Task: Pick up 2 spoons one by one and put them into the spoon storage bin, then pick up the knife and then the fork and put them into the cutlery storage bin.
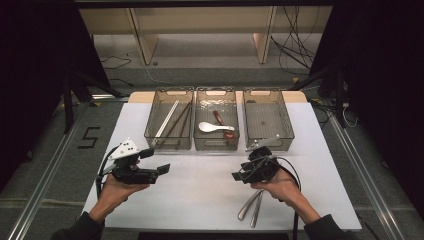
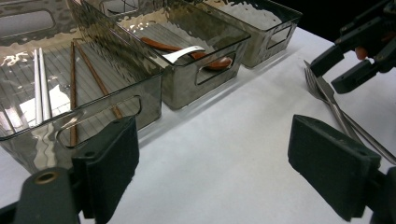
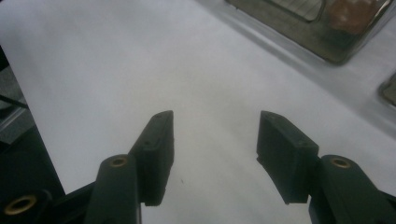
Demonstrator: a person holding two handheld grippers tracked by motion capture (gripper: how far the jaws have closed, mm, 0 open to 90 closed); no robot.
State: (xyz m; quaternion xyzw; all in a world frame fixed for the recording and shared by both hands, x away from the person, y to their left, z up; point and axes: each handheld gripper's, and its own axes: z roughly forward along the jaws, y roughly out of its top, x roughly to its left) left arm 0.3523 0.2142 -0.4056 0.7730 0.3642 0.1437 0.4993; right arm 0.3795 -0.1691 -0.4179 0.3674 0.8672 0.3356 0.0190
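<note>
The fork and knife point(image 1: 252, 206) lie side by side on the white bench point(image 1: 200, 195) near its front edge, just beside the right tool point(image 1: 239, 176). Left tool point(image 1: 159, 161) gapes wide, empty; right tool's jaws stand apart, nothing between them.

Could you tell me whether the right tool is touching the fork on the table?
Apart. The left gripper view shows the right tool hovering above the fork, jaws open with white table between them.

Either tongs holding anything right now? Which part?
Nothing held. Left tongs and right tongs both stand open over bare table; the fork and knife lie untouched.
</note>
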